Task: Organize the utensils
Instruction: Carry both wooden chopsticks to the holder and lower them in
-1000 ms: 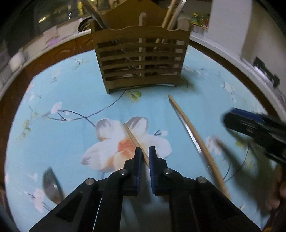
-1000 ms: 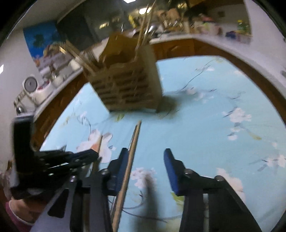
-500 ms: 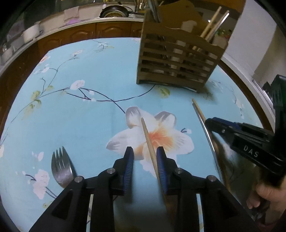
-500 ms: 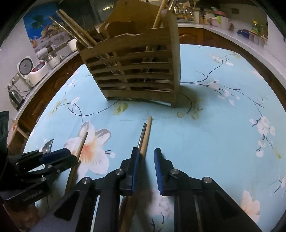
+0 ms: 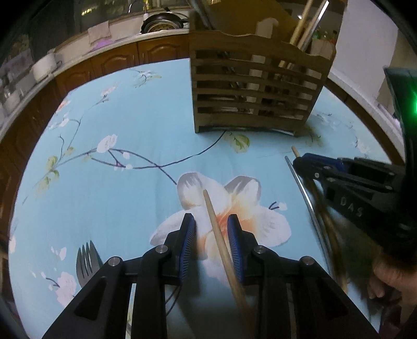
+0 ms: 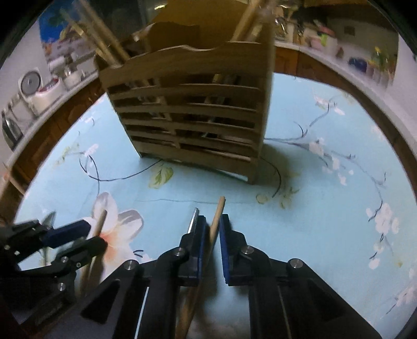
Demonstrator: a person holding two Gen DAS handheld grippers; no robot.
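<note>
A slatted wooden utensil holder [image 5: 252, 96] [image 6: 187, 112] stands at the far side of the blue floral cloth, with chopsticks standing in it. My left gripper [image 5: 211, 229] [image 6: 91, 234] is open over a wooden chopstick [image 5: 212, 211] lying on the big flower. The stick runs between the pads, nearer the right one. My right gripper [image 6: 213, 226] [image 5: 303, 163] is closing on a second wooden chopstick [image 6: 217, 213] [image 5: 295, 150], and both pads touch it. A metal chopstick [image 6: 193, 219] [image 5: 302, 187] lies just outside its left pad. A fork [image 5: 87, 263] lies at the near left.
The round table's wooden rim [image 5: 78, 75] curves behind the cloth. Beyond it runs a kitchen counter with a pot [image 5: 163, 23] and a rice cooker [image 6: 34, 86]. A person's hand [image 5: 388, 276] holds the right gripper at the lower right.
My left jaws went from shut to open astride the chopstick. My right jaws narrowed from wide open onto the other wooden chopstick while that gripper came forward and down toward the holder.
</note>
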